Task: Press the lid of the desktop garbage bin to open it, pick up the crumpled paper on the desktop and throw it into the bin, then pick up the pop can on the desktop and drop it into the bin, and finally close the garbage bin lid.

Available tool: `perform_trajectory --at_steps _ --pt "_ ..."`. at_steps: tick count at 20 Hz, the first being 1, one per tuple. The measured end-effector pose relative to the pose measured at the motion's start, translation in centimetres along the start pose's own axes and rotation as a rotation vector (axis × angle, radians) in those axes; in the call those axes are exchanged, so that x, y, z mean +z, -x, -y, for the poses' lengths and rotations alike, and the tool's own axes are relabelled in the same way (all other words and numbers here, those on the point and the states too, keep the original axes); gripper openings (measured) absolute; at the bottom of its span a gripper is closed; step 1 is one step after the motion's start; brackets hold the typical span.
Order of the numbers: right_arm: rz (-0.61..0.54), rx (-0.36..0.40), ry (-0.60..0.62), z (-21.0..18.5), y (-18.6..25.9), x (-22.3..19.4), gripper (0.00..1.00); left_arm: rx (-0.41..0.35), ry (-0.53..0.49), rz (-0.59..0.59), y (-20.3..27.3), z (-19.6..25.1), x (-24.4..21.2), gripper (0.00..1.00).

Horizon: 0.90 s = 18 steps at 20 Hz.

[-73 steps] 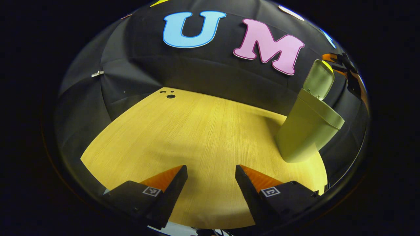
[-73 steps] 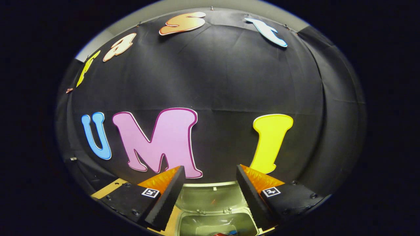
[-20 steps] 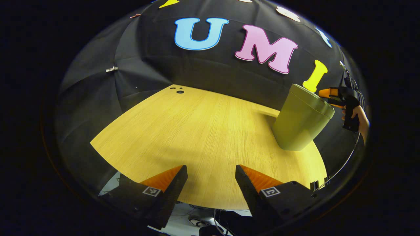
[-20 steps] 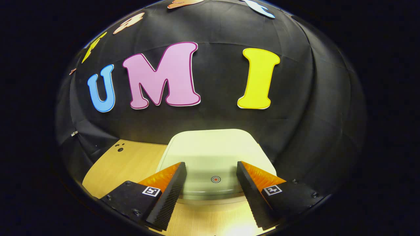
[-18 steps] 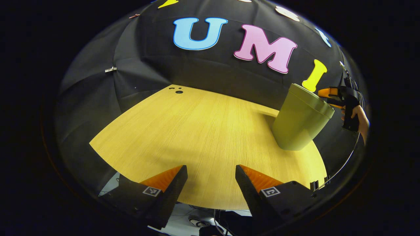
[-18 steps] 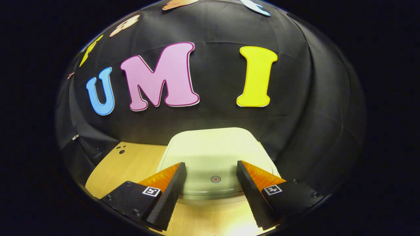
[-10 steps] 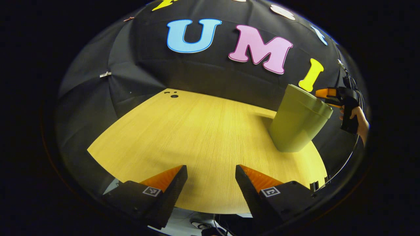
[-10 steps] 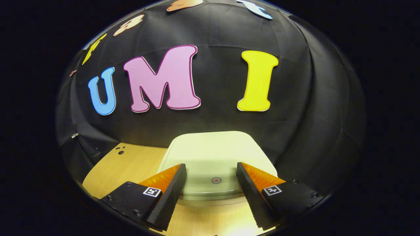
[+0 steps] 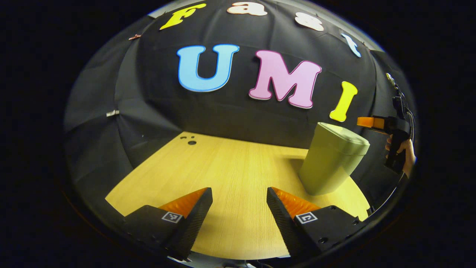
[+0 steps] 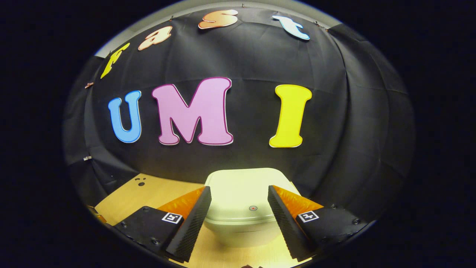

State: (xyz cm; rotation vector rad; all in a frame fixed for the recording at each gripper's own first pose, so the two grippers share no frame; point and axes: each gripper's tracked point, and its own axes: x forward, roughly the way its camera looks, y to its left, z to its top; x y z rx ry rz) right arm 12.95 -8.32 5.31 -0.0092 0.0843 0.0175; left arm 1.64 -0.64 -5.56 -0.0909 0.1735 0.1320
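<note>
The left hand-held gripper (image 9: 239,208) hangs over the near edge of the wooden bench (image 9: 223,167), fingers apart, holding nothing. The bin (image 9: 329,163) stands near the bench's far right corner, lid (image 10: 243,191) shut. The right hand-held gripper (image 10: 239,212) hovers just before it, fingers apart. Black cloth (image 9: 223,108) walls the booth behind.

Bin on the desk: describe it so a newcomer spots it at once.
Start at the light wooden desktop in front of the black cloth wall. Near its right rear edge in the left gripper view stands the pale green plastic garbage bin, tapering toward its base. Its flat lid is shut and carries a small red dot near the front edge.
</note>
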Motion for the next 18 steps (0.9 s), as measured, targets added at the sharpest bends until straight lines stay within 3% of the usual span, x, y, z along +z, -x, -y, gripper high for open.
perform_trajectory --at_steps 7,13,18 --pt "0.080 0.001 -0.017 -2.5 5.7 0.0 0.96 -0.049 -0.076 0.131 1.7 1.9 3.9 0.94" --pt "0.063 0.027 0.027 -5.5 10.0 -2.8 0.96 -0.108 -0.017 0.161 3.1 2.5 4.3 0.94" --pt "0.018 0.073 0.018 -7.5 12.4 -5.1 0.96 -0.066 -0.060 0.172 3.9 0.8 3.6 0.94"
